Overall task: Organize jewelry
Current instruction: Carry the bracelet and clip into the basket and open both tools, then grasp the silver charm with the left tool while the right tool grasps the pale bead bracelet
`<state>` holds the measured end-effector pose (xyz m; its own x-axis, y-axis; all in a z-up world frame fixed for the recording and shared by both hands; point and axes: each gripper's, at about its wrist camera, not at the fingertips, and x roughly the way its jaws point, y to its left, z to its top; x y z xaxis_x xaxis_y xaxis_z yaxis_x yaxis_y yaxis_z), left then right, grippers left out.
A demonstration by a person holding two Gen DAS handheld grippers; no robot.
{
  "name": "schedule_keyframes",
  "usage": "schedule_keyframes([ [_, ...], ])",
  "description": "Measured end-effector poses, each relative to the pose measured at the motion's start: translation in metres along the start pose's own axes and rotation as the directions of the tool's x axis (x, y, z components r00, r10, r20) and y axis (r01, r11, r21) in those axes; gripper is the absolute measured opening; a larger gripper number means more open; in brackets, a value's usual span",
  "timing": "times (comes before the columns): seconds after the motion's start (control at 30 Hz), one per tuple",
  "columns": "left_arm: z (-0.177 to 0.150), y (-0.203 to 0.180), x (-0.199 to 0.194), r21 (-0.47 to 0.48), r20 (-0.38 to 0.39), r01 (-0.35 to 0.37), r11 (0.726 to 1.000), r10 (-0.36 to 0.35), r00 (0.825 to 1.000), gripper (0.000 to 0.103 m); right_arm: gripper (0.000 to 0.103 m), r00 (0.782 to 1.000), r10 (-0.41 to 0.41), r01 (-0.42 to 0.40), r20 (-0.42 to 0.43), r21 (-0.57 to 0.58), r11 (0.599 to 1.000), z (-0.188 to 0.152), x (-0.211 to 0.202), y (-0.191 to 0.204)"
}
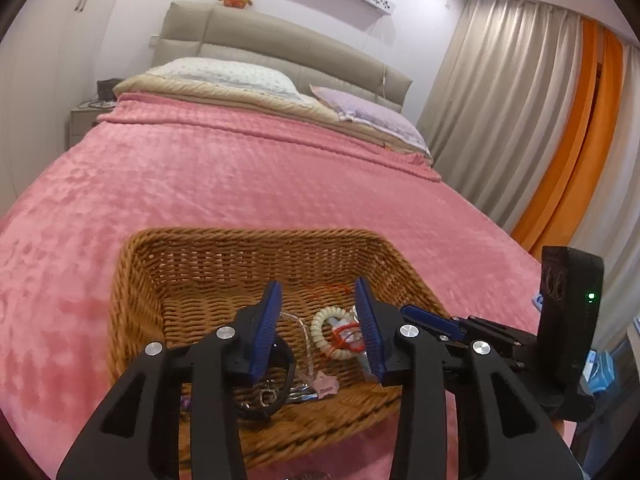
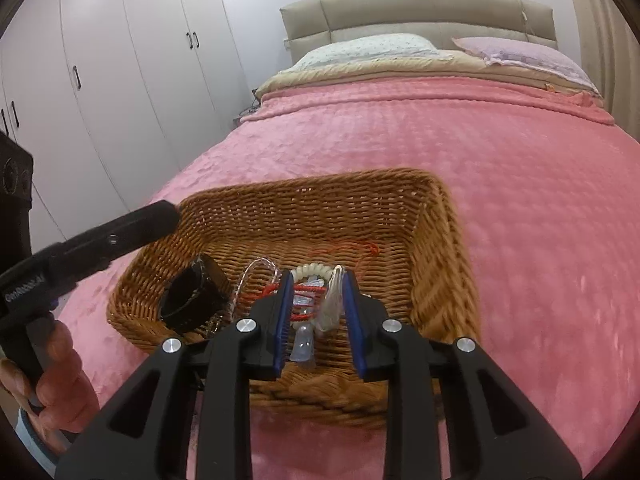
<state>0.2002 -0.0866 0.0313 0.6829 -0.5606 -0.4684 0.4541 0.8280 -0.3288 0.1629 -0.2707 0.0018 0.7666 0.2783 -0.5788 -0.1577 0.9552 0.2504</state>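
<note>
**Jewelry gathered in one wicker basket on the pink bed**

Right now a woven wicker basket [image 2: 304,216] sits on the pink blanket [image 2: 520,184] near the foot of the bed, and everything small is inside it. Going from its 9 o'clock side across: a black bangle [image 2: 188,300] leans against a dark box-like piece at the left wall; next to it, toward the middle, a clear beaded strand [image 2: 256,270] arches up; at the centre lies a cream bead bracelet [image 2: 312,270] tangled with red cord [image 2: 304,290] and some pale blue, translucent pieces I cannot identify. A loose red string [image 2: 352,248] trails toward 1 o'clock on the basket floor. From the left wrist view a small pink star charm [image 1: 325,387] shows at the near wall, around 6 o'clock.

The left gripper [image 1: 320,328] hangs over the basket's near edge with its blue pads spread wide, nothing between them. The right gripper [image 2: 316,316] is held at a middling gap over the central tangle; a whitish translucent piece lies against its right pad, but I cannot tell whether it is pinched.

Beyond, at 12 o'clock, two pillows [image 2: 372,50] rest against a padded headboard [image 2: 416,8].
</note>
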Motion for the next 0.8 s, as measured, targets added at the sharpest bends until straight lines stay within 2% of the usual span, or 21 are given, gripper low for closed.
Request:
schedule_keyframes([
  [0.03, 0.0, -0.001, -0.004, -0.002, 0.007, 0.003, 1.0, -0.003, 1.0, 0.039, 0.029, 1.0, 0.0, 0.0, 0.006, 0.007, 1.0, 0.0, -0.003, 0.0],
  [0.1, -0.002, -0.003, -0.019, -0.008, 0.027, 0.007, 1.0, -0.007, 1.0, 0.043, 0.047, 1.0, 0.0, -0.001, 0.017, 0.024, 1.0, 0.0, -0.011, -0.002],
  [0.3, -0.018, -0.011, -0.068, 0.0, 0.069, 0.005, 1.0, -0.005, 0.998, 0.043, 0.047, 0.999, 0.017, -0.018, 0.041, 0.023, 1.0, -0.012, -0.046, 0.01],
  [0.5, -0.047, -0.014, -0.113, 0.002, 0.081, -0.034, 0.999, 0.033, 0.996, 0.043, 0.047, 0.999, 0.032, -0.031, 0.031, -0.037, 0.999, -0.041, -0.079, 0.045],
  [0.6, -0.063, -0.013, -0.125, 0.002, 0.064, -0.049, 0.999, 0.048, 0.997, 0.043, 0.046, 0.999, 0.035, -0.035, 0.0, -0.07, 0.997, -0.061, -0.082, 0.063],
  [0.67, -0.074, -0.012, -0.128, -0.001, 0.048, -0.06, 0.998, 0.06, 0.997, 0.043, 0.04, 0.999, 0.032, -0.035, -0.028, -0.094, 0.995, -0.072, -0.079, 0.07],
  [0.8, -0.095, 0.0, -0.121, -0.043, -0.001, -0.066, 0.997, 0.066, 0.998, 0.043, 0.038, 0.997, 0.029, -0.038, -0.069, -0.118, 0.992, -0.089, -0.066, 0.082],
])
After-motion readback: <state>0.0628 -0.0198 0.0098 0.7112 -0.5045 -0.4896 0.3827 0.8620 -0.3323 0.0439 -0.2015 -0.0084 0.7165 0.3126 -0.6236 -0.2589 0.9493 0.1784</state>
